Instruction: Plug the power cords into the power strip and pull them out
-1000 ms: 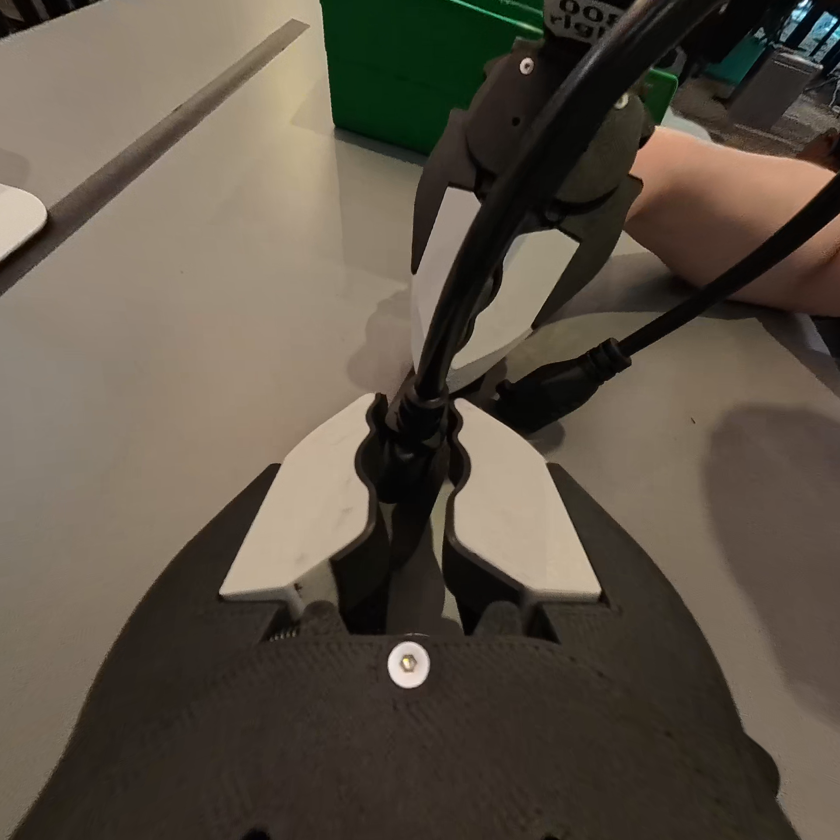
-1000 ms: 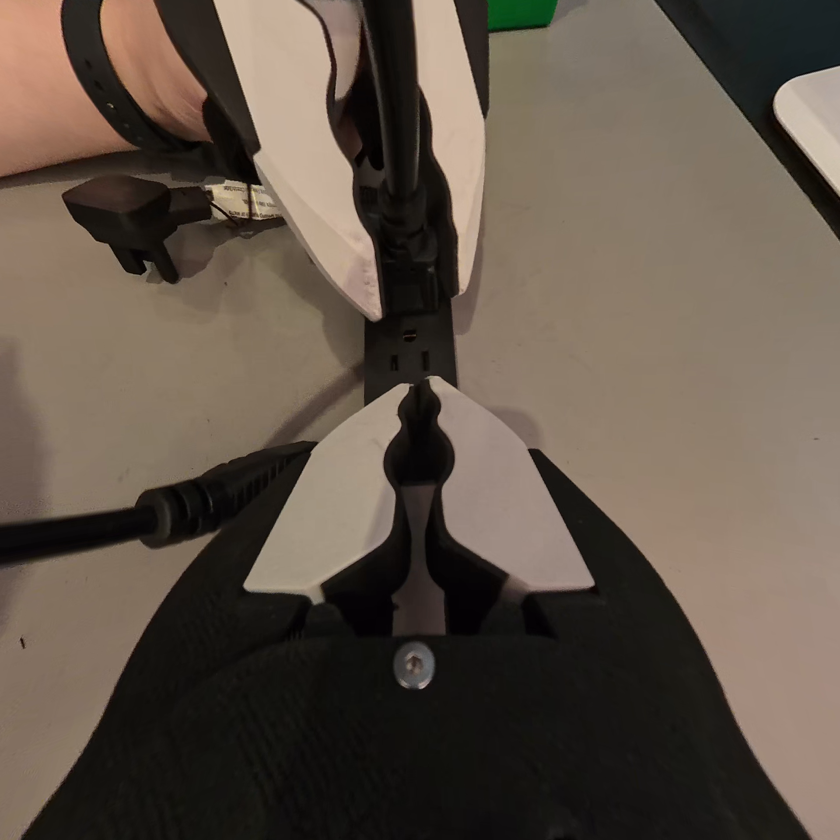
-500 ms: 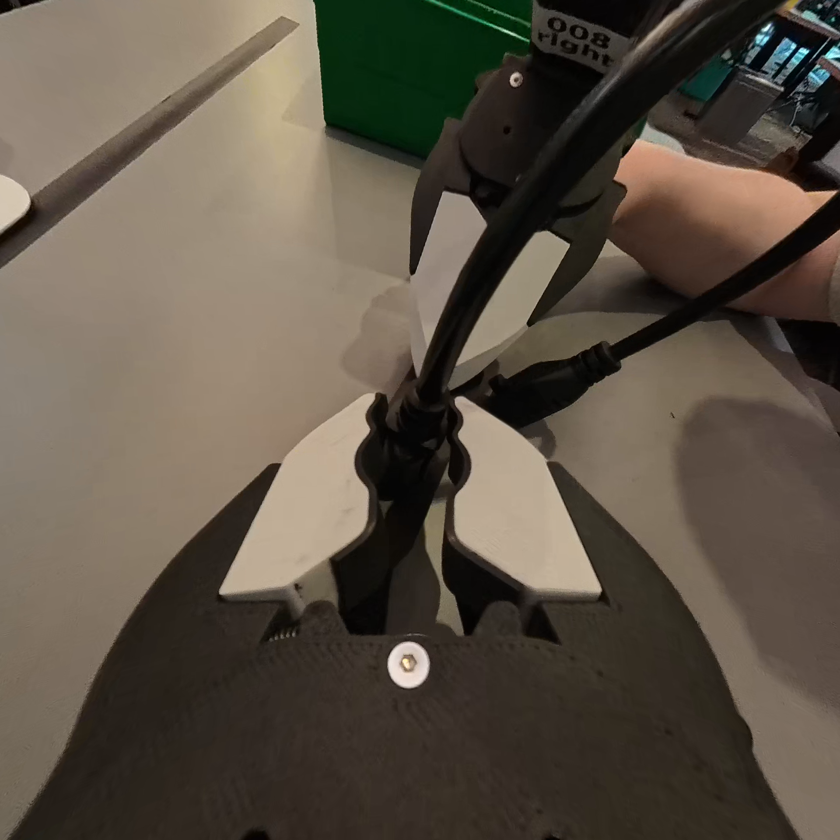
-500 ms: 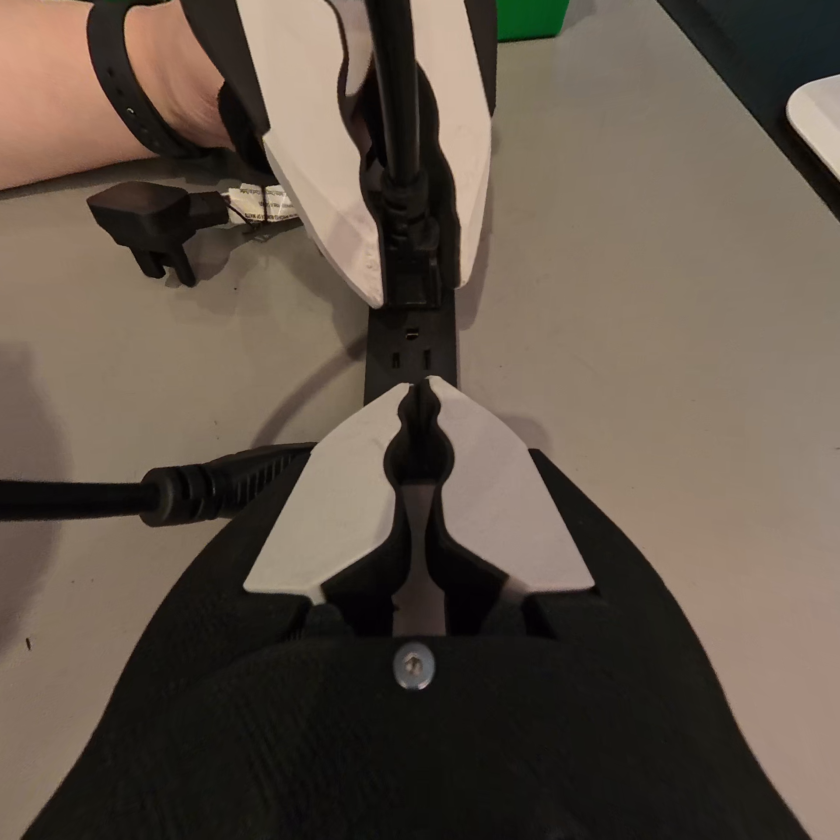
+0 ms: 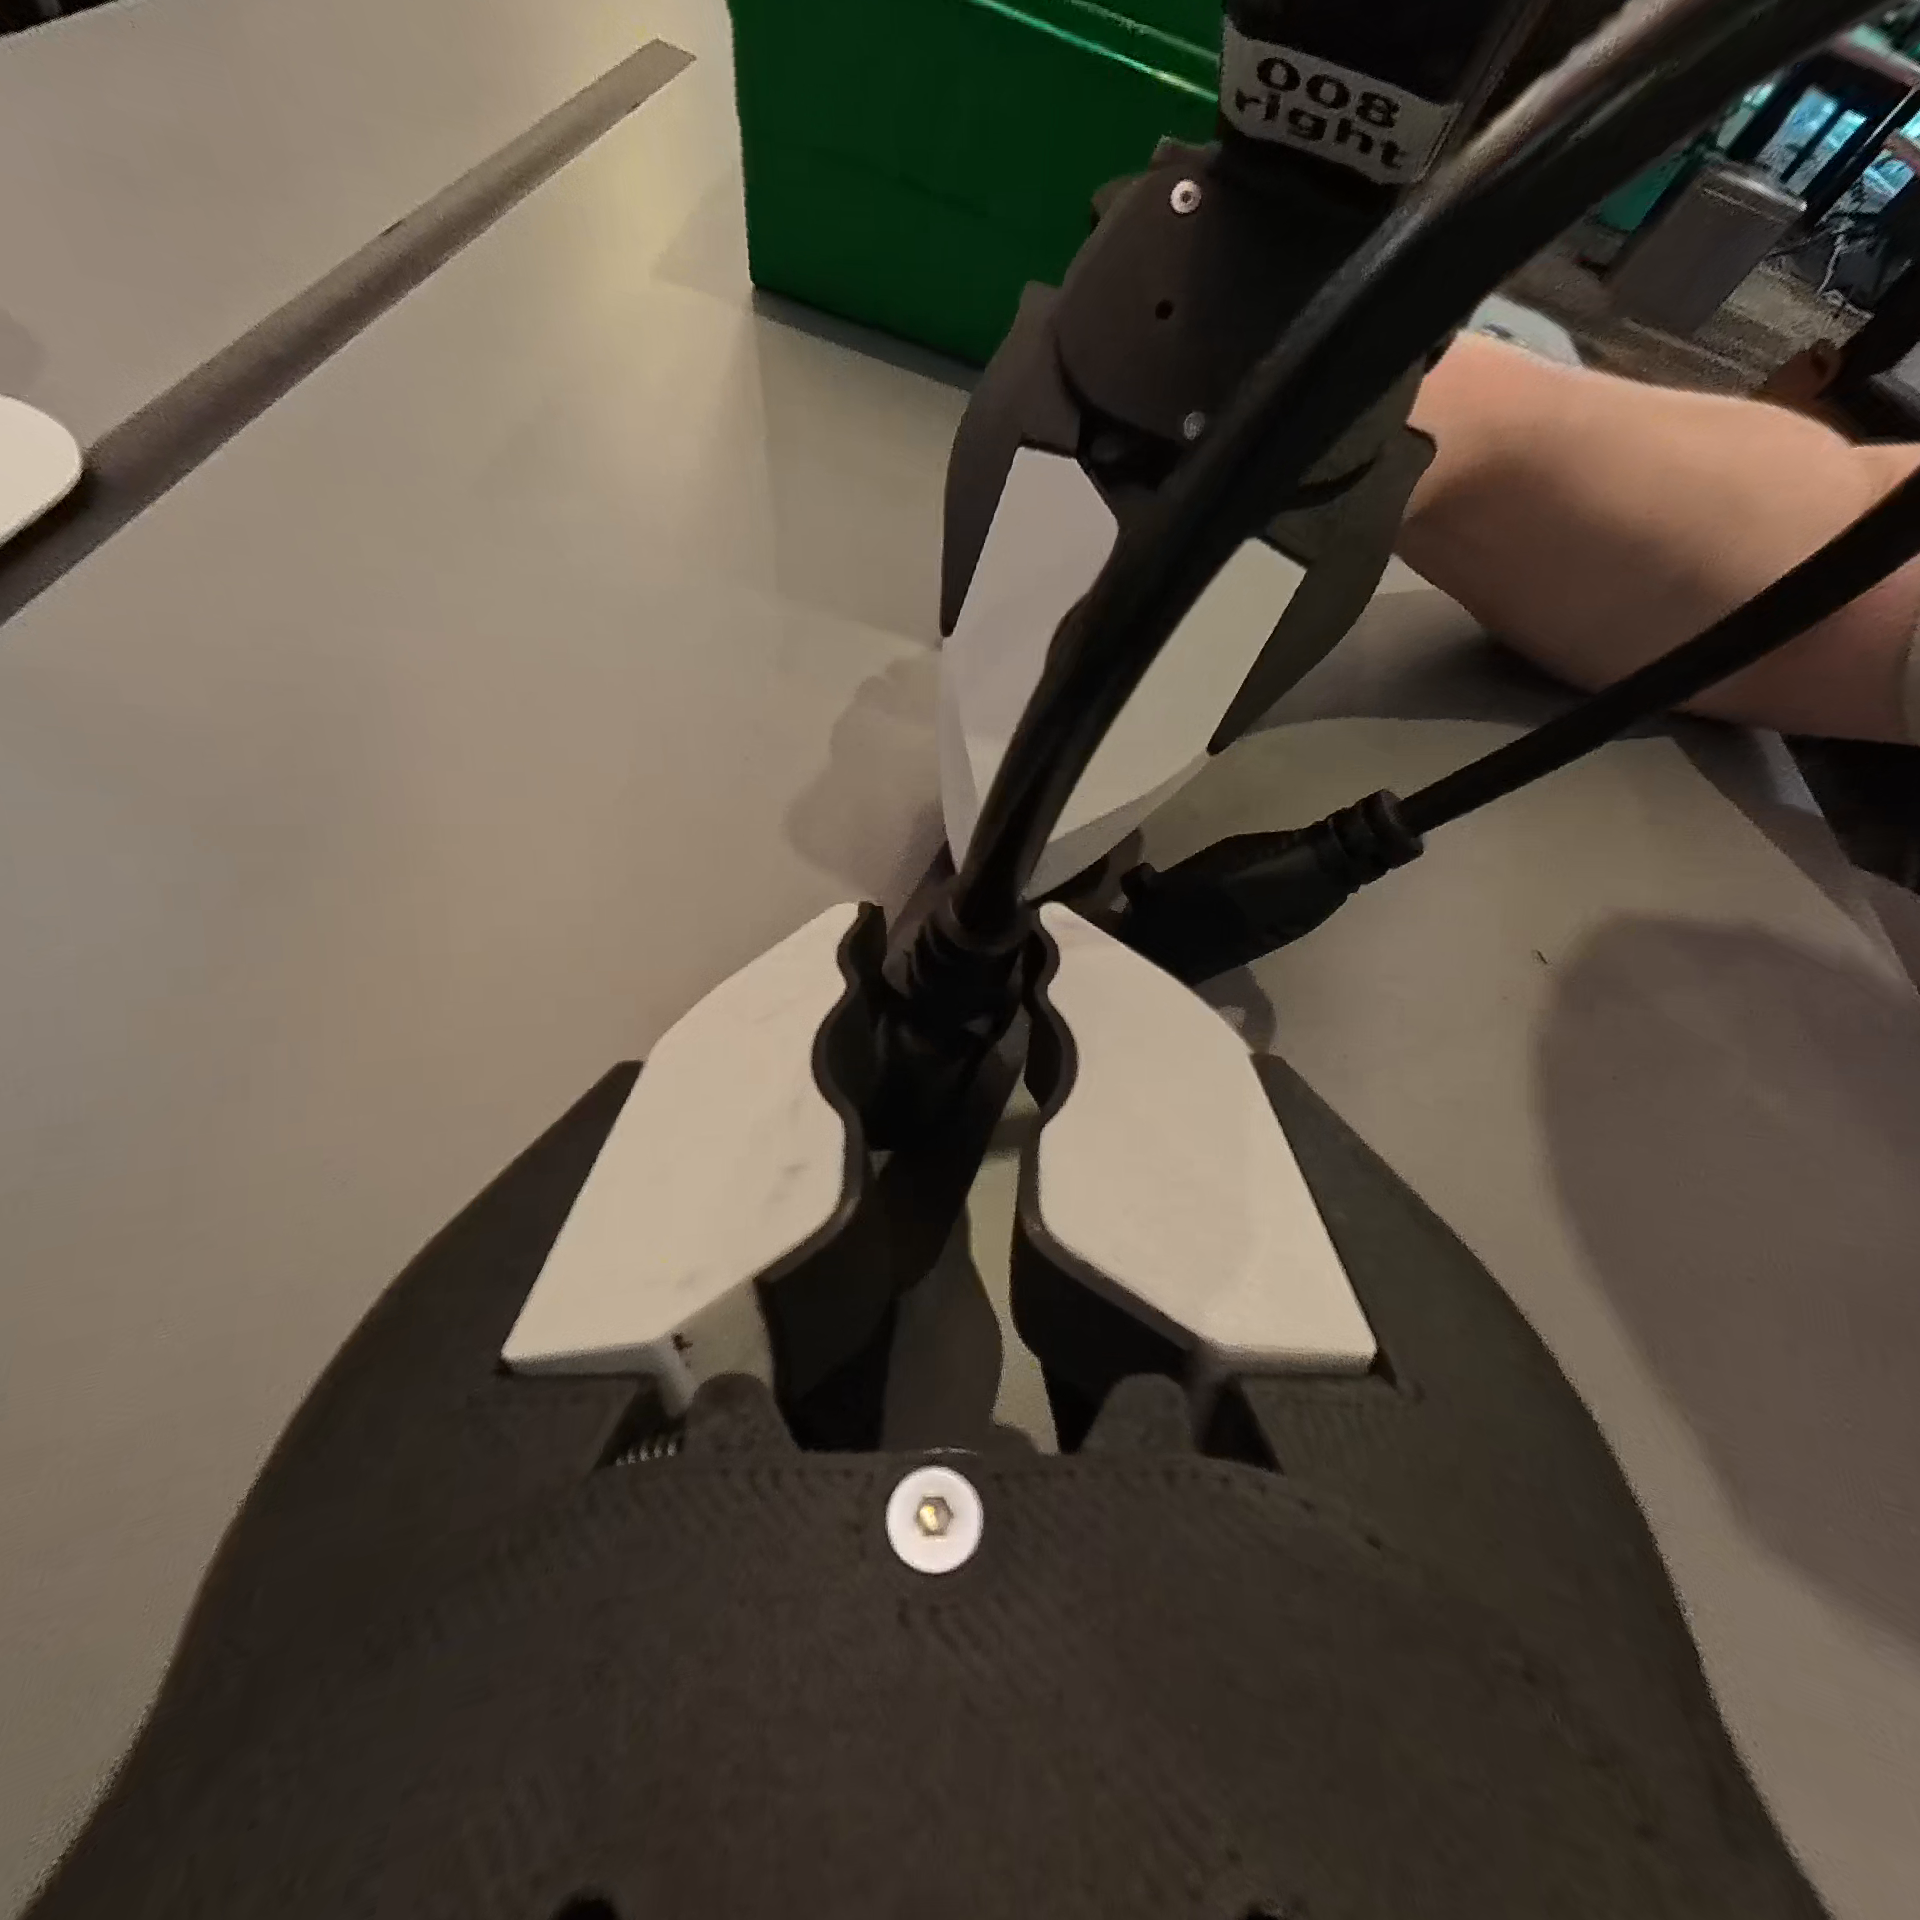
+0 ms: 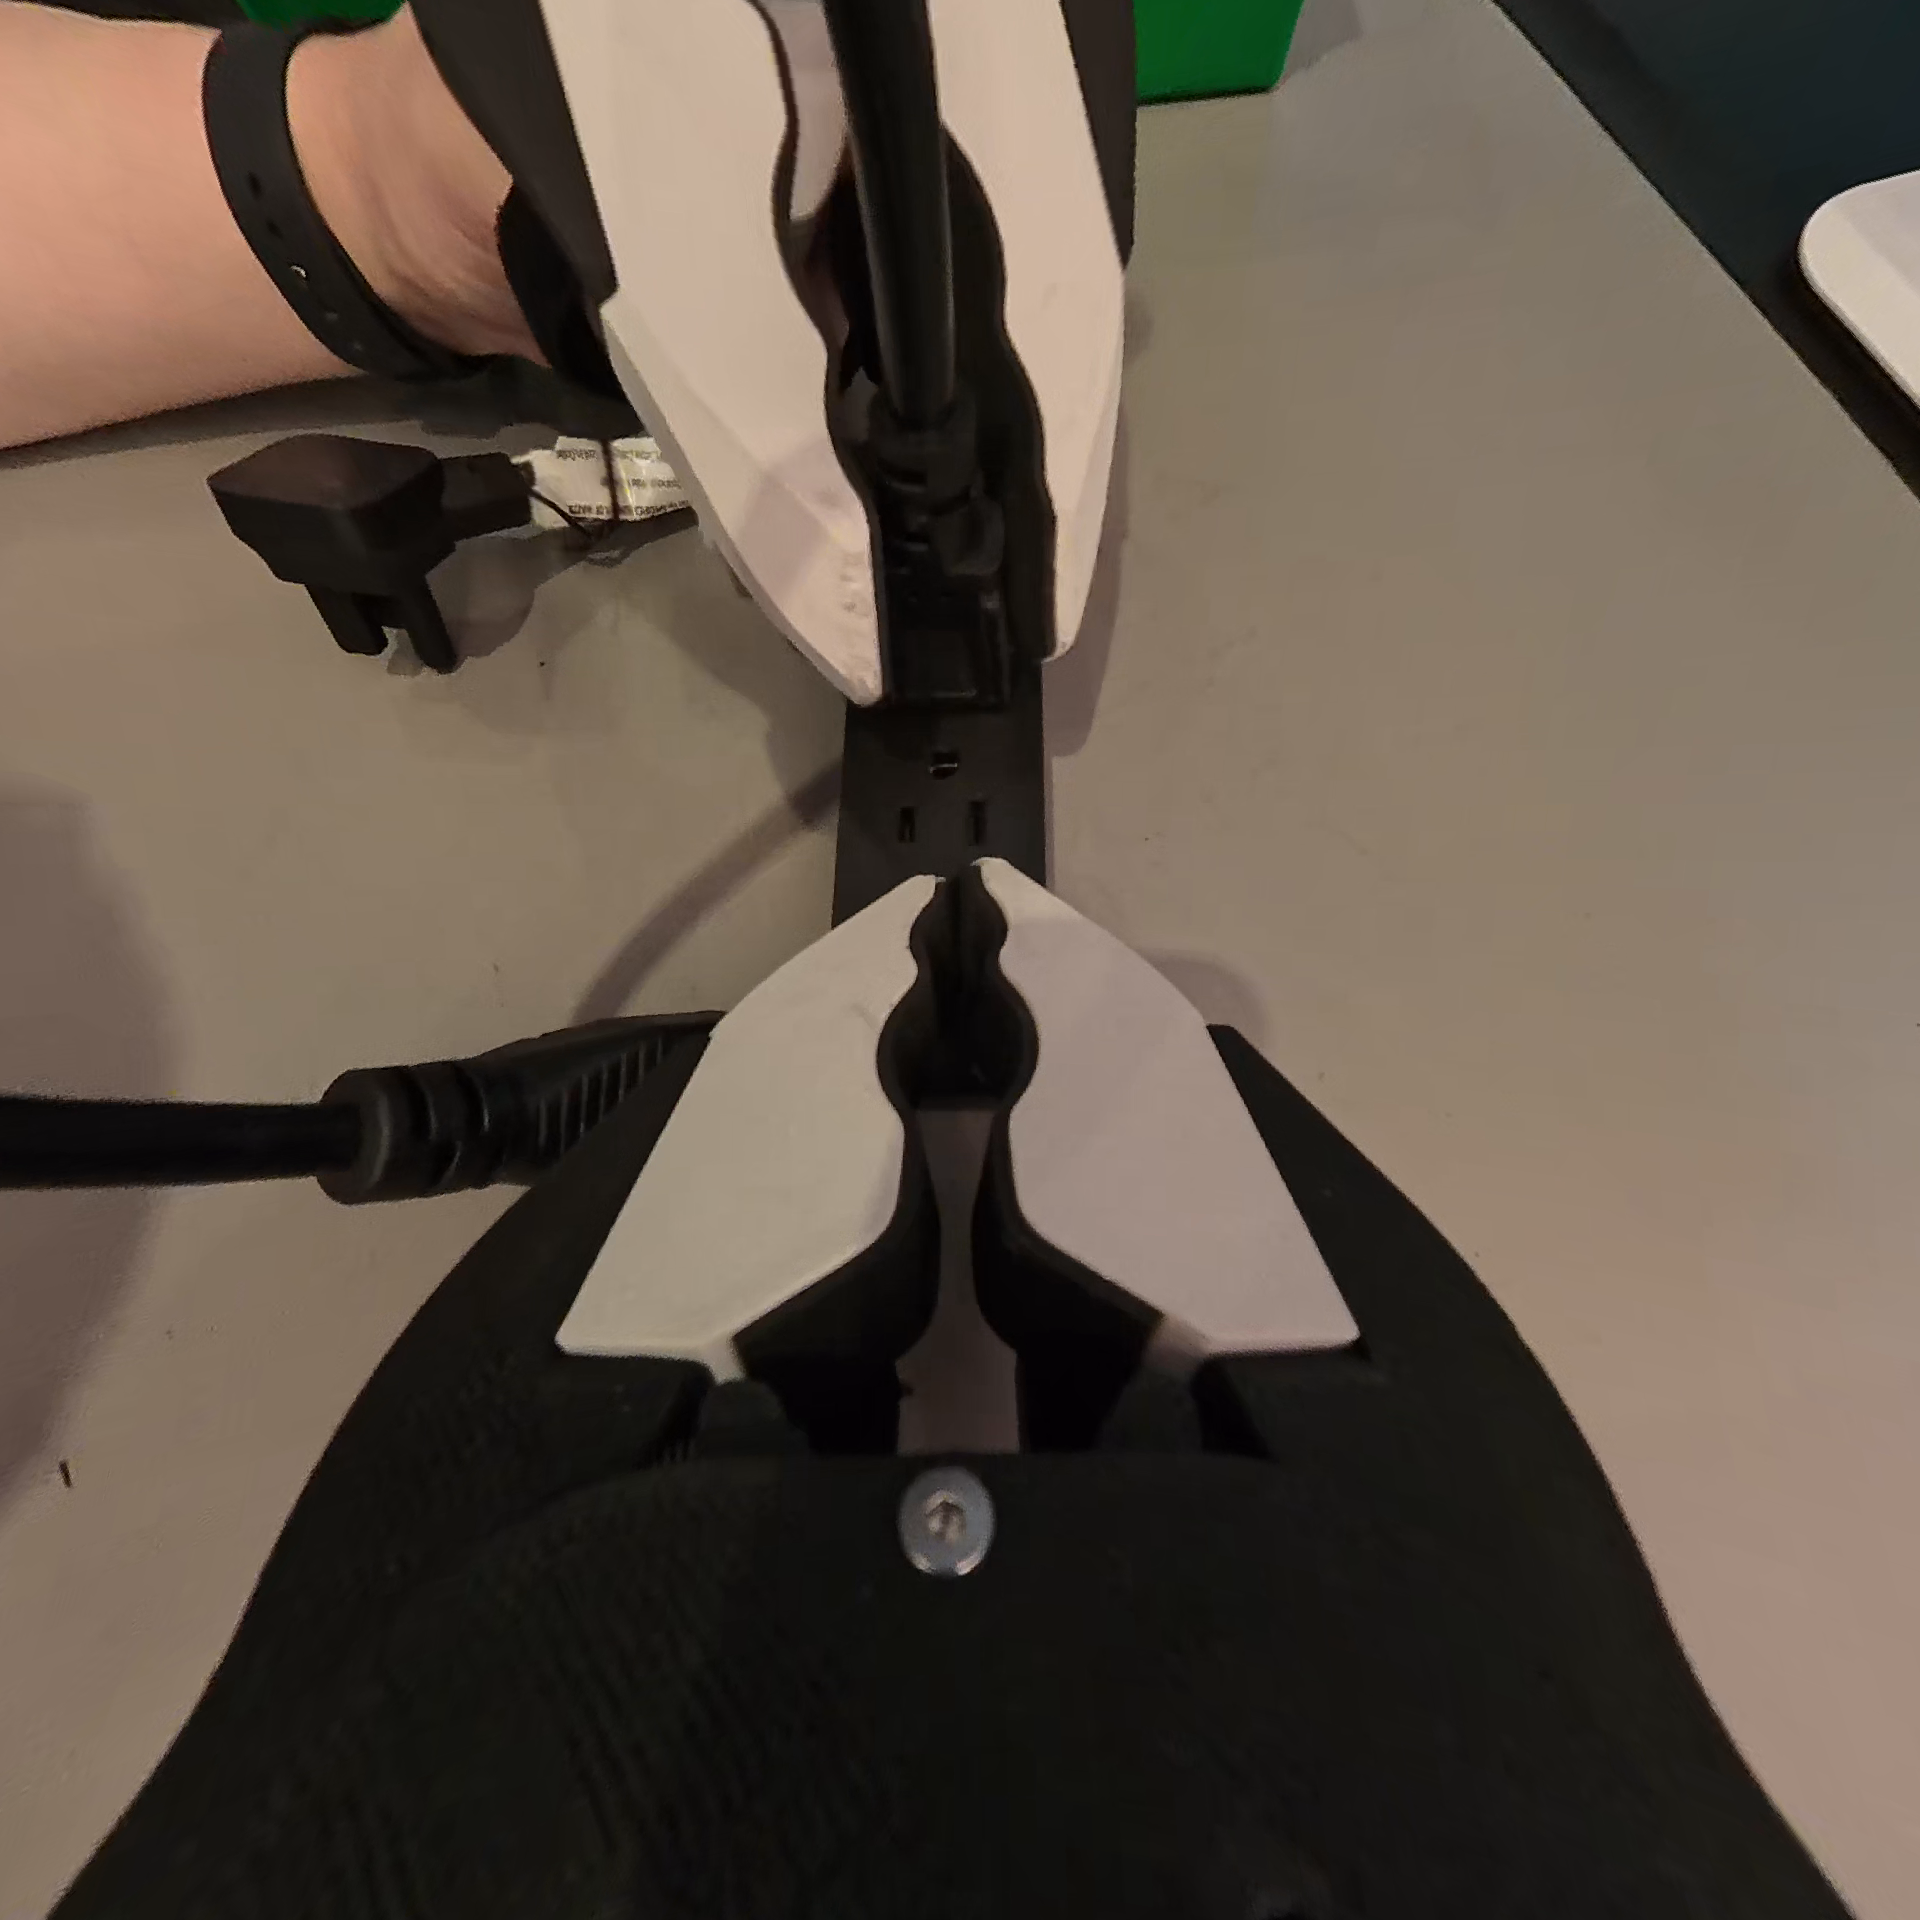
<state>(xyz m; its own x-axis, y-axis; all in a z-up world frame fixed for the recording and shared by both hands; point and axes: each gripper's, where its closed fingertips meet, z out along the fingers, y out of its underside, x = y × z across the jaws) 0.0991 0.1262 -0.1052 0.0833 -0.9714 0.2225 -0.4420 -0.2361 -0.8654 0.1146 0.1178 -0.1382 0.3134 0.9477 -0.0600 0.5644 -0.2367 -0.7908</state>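
Both grippers' fingers (image 5: 727, 1122) on plug (image 6: 940, 613), strip (image 6: 940, 800)

Bare table (image 6: 1455, 831) lies open right of the power strip (image 6: 940, 790). To its left, a loose plug (image 6: 332, 509), a thick cord (image 6: 312, 1138) and a forearm (image 6: 125, 260) crowd the way.

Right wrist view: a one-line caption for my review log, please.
Left tongs grip a plug on the power strip; right tongs pin its near end, a loose plug lying aside.
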